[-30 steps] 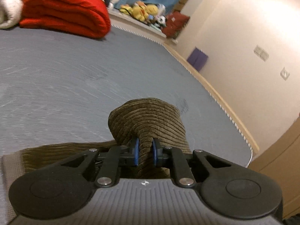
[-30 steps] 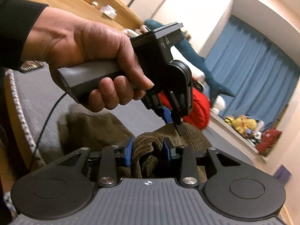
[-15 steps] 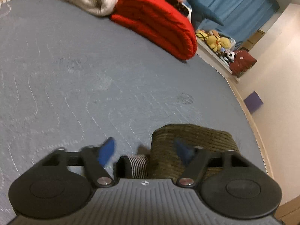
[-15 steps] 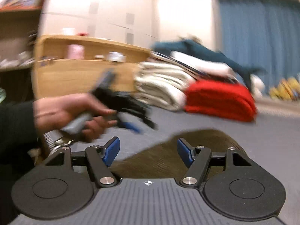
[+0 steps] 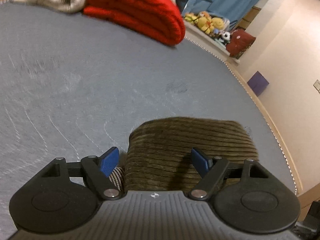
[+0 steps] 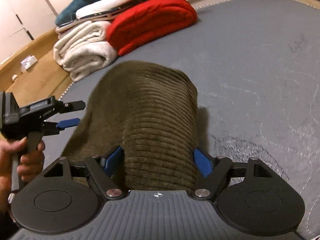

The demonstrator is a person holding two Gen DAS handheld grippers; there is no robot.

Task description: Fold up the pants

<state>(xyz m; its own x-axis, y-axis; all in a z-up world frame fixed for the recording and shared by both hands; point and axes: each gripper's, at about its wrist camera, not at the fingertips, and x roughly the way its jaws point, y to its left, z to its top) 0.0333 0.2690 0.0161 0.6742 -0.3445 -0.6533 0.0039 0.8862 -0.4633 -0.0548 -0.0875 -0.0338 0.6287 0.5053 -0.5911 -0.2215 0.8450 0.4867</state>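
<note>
The olive-brown corduroy pants (image 5: 190,146) lie folded in a compact bundle on the grey mat (image 5: 80,80). My left gripper (image 5: 155,163) is open just above the bundle's near edge, holding nothing; a striped inner band (image 5: 117,175) peeks out by its left finger. In the right wrist view the pants (image 6: 146,108) lie straight ahead and my right gripper (image 6: 157,162) is open, its blue pads on either side of the fold, not pinching it. The left gripper (image 6: 68,114) also shows there at the left, open, beside the pants.
A folded red blanket (image 5: 140,12) and a rolled white towel (image 6: 84,50) sit at the far side of the mat, with a teal plush and other items stacked behind. The mat's stitched edge (image 5: 260,108) runs along the right, near the wall and a purple box (image 5: 258,83).
Both grippers were shut on the pants a second ago; both have opened and let go. The pants now lie folded flat on the mat, and the grippers have pulled back slightly.
</note>
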